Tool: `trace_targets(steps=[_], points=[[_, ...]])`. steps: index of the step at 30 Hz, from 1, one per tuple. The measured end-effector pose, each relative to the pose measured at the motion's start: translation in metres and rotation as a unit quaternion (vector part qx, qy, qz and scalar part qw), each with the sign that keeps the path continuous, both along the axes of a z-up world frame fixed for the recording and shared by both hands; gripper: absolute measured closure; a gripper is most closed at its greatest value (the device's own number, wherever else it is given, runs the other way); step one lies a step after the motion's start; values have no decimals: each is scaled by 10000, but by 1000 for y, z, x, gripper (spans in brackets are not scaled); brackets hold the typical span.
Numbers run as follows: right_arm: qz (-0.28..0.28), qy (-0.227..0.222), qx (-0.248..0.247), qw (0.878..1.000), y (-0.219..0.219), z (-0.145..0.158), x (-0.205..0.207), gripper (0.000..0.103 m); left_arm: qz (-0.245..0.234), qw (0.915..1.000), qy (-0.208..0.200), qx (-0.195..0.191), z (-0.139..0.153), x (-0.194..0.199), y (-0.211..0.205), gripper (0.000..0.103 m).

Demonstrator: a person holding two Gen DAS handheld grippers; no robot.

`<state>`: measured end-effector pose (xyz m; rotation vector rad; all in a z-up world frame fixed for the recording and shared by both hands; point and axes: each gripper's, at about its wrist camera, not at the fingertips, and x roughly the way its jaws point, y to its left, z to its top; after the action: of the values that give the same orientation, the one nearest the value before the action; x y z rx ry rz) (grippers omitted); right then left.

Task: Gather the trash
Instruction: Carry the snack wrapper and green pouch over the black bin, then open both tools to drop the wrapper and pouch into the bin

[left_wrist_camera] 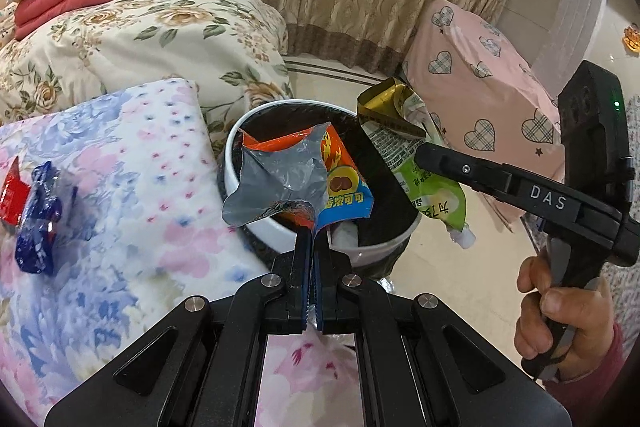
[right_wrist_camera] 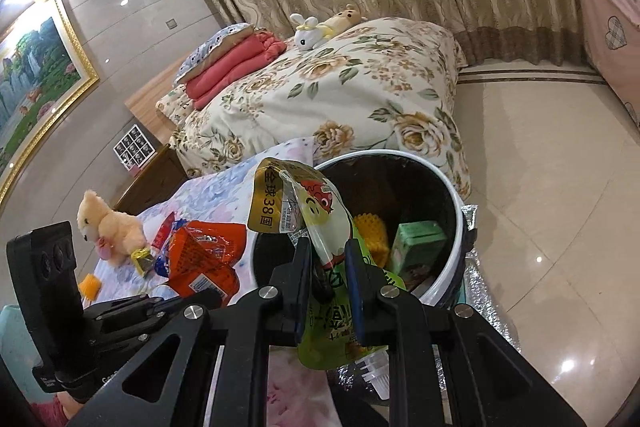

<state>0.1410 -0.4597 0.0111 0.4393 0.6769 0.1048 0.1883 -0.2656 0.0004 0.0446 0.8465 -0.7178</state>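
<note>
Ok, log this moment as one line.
left gripper: shut on orange snack wrapper | right gripper: shut on green pouch | both above the trash bin | not dropped

Glossy foil-lined orange wrapper [left_wrist_camera: 304, 171], crinkled, silvery inside. At two o'clock of it, a shiny plastic green pouch [left_wrist_camera: 432, 183]. Smooth white bin [left_wrist_camera: 256, 187]; polished floor [right_wrist_camera: 552, 155], soft cloth quilt [left_wrist_camera: 120, 155].

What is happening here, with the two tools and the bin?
A person is collecting trash from a bed with a hand-held gripper in each hand. The left gripper is shut on an orange and blue snack wrapper and holds it over the white bin. The right gripper is shut on a green drink pouch, also above the bin. Neither piece is released yet. More wrappers lie on the flowered blanket.
</note>
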Motion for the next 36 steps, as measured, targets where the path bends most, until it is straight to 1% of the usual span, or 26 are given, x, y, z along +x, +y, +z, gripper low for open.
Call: trace_targets(steps=[4, 9, 20, 27, 34, 35, 36], points=[[-33, 38, -53, 10000, -4, 0, 6, 86, 16, 10000, 78, -23, -2, 7, -7, 102], [-51, 111, -71, 9999, -9, -2, 13, 86, -18, 10000, 58, 11, -2, 11, -16, 102], [-24, 288, -261, 9992, -8, -7, 30, 86, -42, 9999, 91, 105, -6, 19, -22, 102], [-12, 349, -379, 9987, -8, -7, 40, 86, -89, 9997, 185, 163, -11, 27, -26, 102], [-7, 472, -368, 9982, -10, -14, 46, 86, -99, 9994, 254, 191, -16, 31, -29, 102], [-20, 489, -367, 9981, -11, -15, 46, 85, -94, 9994, 256, 193, -16, 32, -29, 102], [-22, 499, -352, 9981, -12, -15, 47, 82, -79, 9995, 255, 195, -15, 32, -29, 102]])
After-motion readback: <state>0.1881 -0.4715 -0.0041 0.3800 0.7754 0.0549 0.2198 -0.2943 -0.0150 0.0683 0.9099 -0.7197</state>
